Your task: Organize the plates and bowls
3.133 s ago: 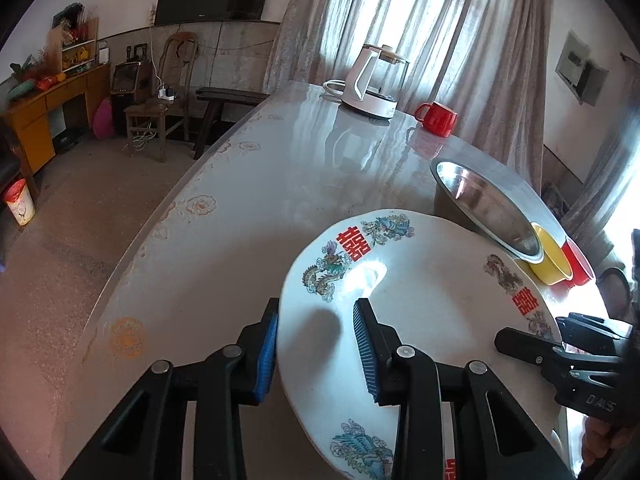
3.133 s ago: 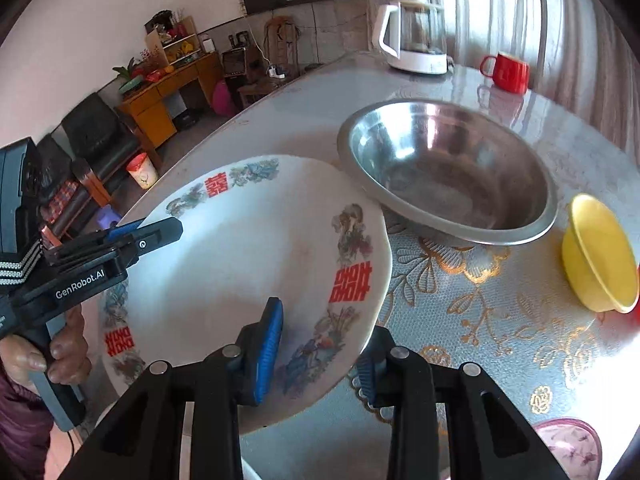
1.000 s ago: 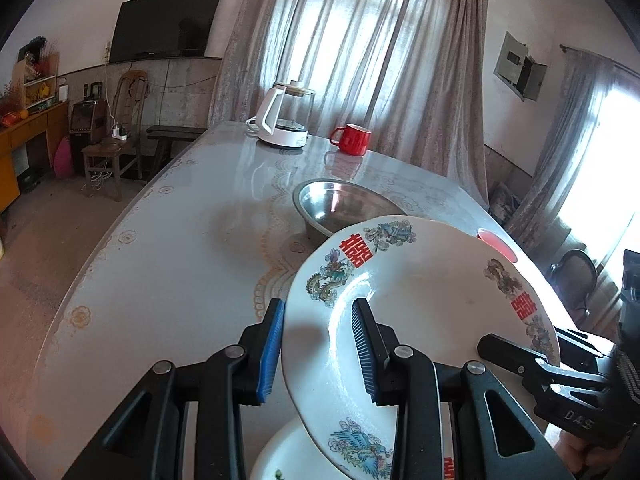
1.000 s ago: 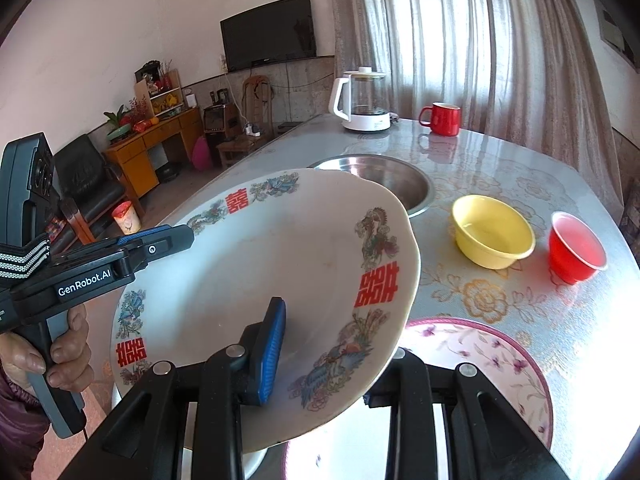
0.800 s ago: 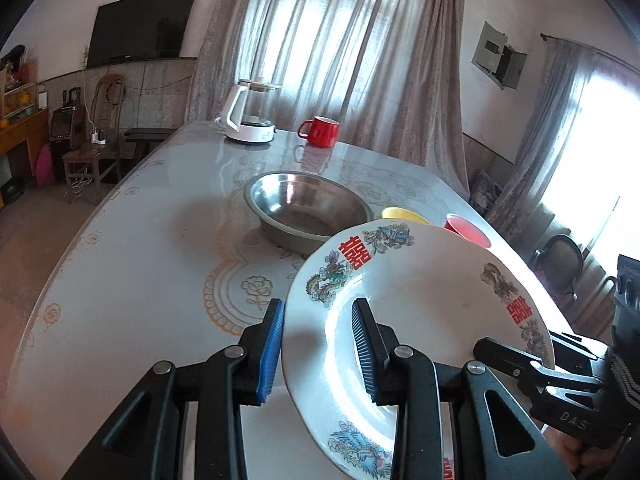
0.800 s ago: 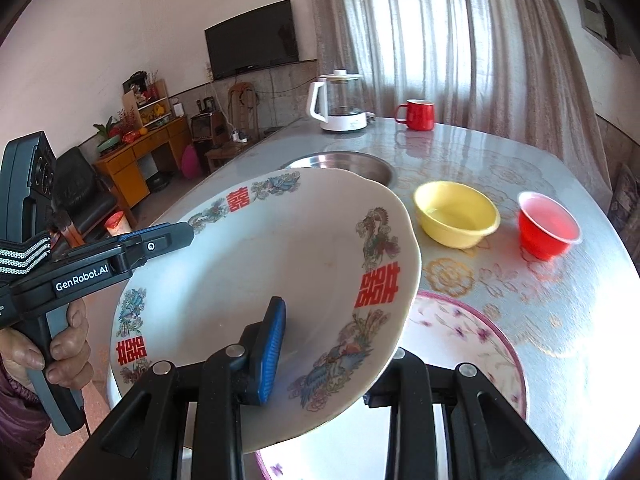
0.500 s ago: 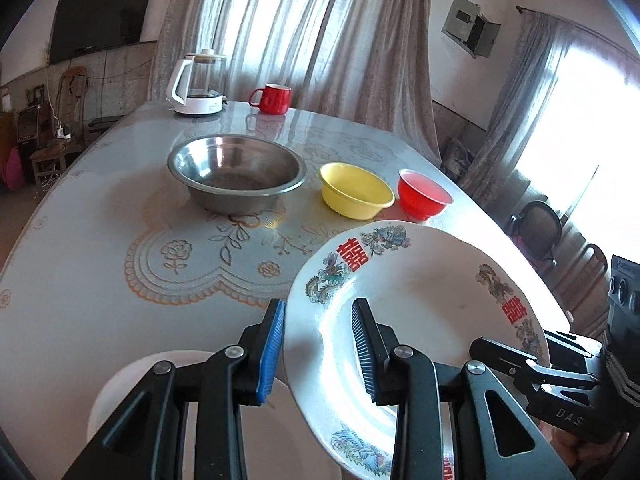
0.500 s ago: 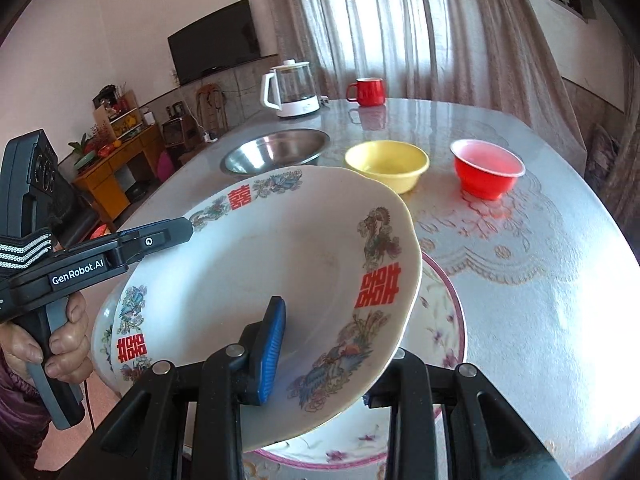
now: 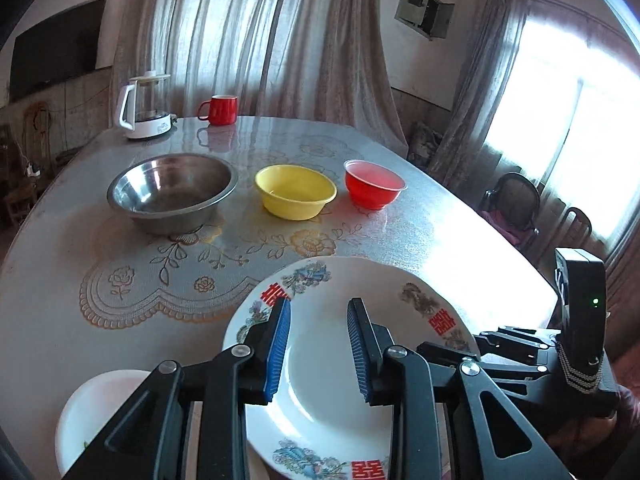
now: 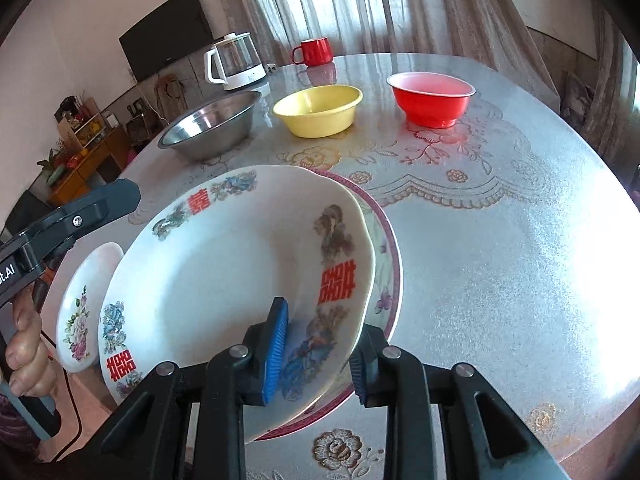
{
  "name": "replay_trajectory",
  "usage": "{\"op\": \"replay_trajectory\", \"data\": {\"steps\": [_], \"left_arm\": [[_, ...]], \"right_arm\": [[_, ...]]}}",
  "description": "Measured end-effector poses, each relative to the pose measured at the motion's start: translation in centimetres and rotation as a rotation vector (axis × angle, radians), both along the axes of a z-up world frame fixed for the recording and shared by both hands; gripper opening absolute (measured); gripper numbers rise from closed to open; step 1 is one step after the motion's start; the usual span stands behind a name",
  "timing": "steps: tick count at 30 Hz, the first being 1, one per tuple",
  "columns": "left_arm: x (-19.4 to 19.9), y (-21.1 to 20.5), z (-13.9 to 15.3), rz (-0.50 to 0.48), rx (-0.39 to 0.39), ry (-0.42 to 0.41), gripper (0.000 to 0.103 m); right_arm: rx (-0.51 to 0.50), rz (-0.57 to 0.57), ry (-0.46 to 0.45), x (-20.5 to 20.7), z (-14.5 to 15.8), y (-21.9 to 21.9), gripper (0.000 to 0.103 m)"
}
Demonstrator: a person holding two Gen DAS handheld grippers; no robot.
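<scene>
Right now your left gripper [image 9: 318,344] and right gripper [image 10: 318,350] are both clamped narrow on opposite rims of the dragon plate [image 10: 240,264], which hangs tilted just above the pink-rimmed plate [image 10: 390,256]; let go unevenly and it could slide off or chip.

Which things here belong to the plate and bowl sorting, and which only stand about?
For the job:
- dragon plate, held by both grippers
- purple-rimmed plate
- small floral plate
- steel bowl
- yellow bowl
- red bowl

Standing about:
- glass kettle
- red mug
- television
</scene>
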State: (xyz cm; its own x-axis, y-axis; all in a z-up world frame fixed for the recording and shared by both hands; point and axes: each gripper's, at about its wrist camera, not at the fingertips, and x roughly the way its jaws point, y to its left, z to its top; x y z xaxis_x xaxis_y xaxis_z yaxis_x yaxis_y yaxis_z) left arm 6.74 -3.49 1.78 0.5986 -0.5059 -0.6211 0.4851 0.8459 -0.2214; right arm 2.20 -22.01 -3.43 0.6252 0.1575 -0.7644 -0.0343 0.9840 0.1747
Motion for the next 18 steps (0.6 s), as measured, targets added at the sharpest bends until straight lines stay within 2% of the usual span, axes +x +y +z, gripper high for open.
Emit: {"op": "replay_trajectory", "data": {"steps": [7,11,15,18], "left_arm": [[0.2,3.1,-0.9,0.045,-0.004,0.031,0.039],[0.1,3.0,-1.7,0.029,0.004,0.059,0.043],[0.1,2.4,-2.7,0.011,0.032,0.093,0.046],[0.1,2.2,-3.0,0.000,0.035,0.097,0.051]], "right_arm": [[-0.091,-0.038,-0.027,0.1,0.3,-0.1,0.030],[-0.121,-0.054,-0.038,0.6,0.4,-0.2,0.030],[-0.141,-0.072,-0.044,1.0,0.4,-0.4,0.025],[-0.257,-0.116,-0.102,0.7,1.3,-0.1,0.024]]}}
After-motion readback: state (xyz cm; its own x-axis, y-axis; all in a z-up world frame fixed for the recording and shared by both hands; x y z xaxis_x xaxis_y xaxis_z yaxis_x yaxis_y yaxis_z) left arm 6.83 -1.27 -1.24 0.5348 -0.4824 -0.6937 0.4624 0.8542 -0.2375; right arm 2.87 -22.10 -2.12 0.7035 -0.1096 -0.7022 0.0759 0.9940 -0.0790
